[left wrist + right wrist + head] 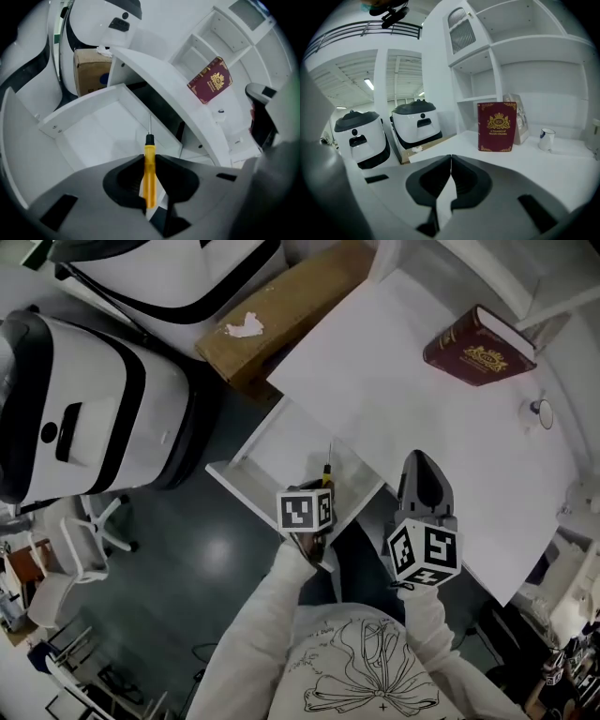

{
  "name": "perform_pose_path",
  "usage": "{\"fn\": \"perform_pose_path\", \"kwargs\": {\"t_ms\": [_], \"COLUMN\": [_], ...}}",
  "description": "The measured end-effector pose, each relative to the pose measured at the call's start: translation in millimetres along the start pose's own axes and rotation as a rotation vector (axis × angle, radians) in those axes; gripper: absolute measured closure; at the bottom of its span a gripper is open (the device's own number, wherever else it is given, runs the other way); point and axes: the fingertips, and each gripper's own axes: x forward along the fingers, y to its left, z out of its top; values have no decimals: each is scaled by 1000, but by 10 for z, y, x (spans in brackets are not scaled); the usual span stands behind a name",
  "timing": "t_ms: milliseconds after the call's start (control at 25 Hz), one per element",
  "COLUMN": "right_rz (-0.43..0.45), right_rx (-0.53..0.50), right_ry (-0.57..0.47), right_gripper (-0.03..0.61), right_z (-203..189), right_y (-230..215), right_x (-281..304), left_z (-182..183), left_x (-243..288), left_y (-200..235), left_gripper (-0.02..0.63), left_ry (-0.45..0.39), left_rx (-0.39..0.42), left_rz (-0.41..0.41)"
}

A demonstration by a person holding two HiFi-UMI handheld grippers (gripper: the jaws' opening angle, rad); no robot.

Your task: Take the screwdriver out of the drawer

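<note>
My left gripper (150,161) is shut on the yellow handle of the screwdriver (149,168). The black collar and thin metal shaft stick out past the jaws, above the open white drawer (89,126). From the head view the screwdriver (326,468) pokes out beyond the left gripper (314,498), over the drawer (262,460) that is pulled out from under the white desk (412,399). My right gripper (424,479) hangs over the desk's near edge. Its jaws (450,161) are shut with nothing between them.
A dark red book (478,345) stands on the desk beside a small white cup (542,412). A cardboard box (281,310) and white robot housings (84,409) stand left of the desk. White shelves (520,42) rise behind it. A white chair (89,531) sits on the floor.
</note>
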Motion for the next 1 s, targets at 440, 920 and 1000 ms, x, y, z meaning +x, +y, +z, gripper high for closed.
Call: {"fn": "perform_pose_path", "kwargs": {"t_ms": [440,920,1000], "right_rz": [97,207,219], "right_rx": [-48,-69,-72], "right_ry": [-148,-298,-309], "right_gripper": [575,575,575], "right_z": [758,1415,1480], "right_y": [441,836,888], "right_x": [-310,-659,-706], "left_z": [342,947,1031], "left_x": [-1029,-2435,-2684], "left_y": [-175,-430,-504], "left_gripper": [541,541,541], "left_ry": [-239,-626,-697], "left_rx": [-40,48,64], "left_rz": [7,85,92]}}
